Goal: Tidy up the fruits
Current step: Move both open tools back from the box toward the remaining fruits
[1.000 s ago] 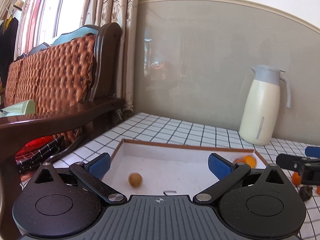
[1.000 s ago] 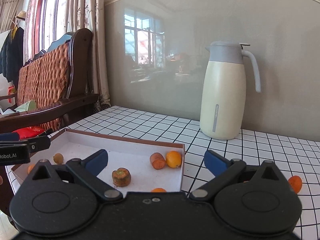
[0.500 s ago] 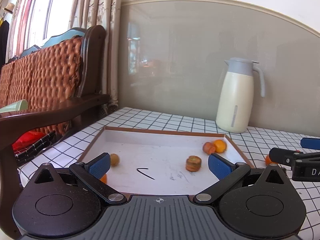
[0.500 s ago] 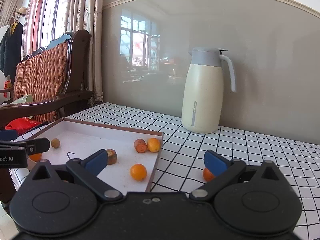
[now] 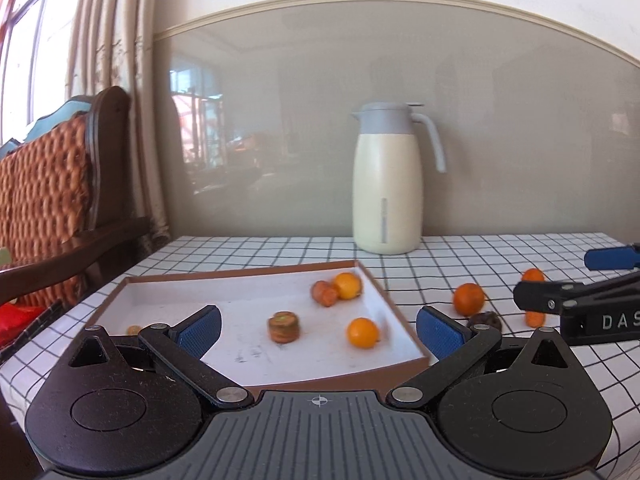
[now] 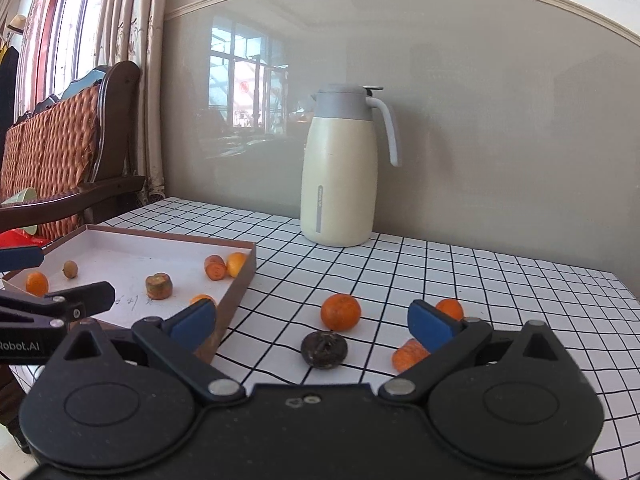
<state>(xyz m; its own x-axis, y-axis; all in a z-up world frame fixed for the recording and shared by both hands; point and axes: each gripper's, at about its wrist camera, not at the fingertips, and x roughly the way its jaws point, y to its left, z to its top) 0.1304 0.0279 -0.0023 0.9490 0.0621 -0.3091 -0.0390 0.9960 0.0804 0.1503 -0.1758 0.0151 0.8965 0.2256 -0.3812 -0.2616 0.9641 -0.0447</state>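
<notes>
A shallow white tray with a brown rim (image 5: 384,292) (image 6: 240,280) lies on the checked table and holds several small fruits, among them an orange one (image 5: 362,333) and a brown-green stub (image 5: 284,326) (image 6: 159,286). On the table right of it lie an orange (image 6: 340,311) (image 5: 468,299), a dark wrinkled fruit (image 6: 324,349), a carrot-like piece (image 6: 409,355) and another orange fruit (image 6: 450,308). My left gripper (image 5: 318,330) is open and empty above the tray's near edge. My right gripper (image 6: 312,320) is open and empty above the loose fruits.
A cream thermos jug (image 5: 387,178) (image 6: 340,168) stands at the back by the wall. A wooden chair with a woven back (image 6: 60,152) stands left of the table. The table's right edge (image 6: 624,284) is near the loose fruits.
Both grippers have swung to the right and drawn back. The tray has shifted left in both views, and the loose fruits on the table have come into sight.
</notes>
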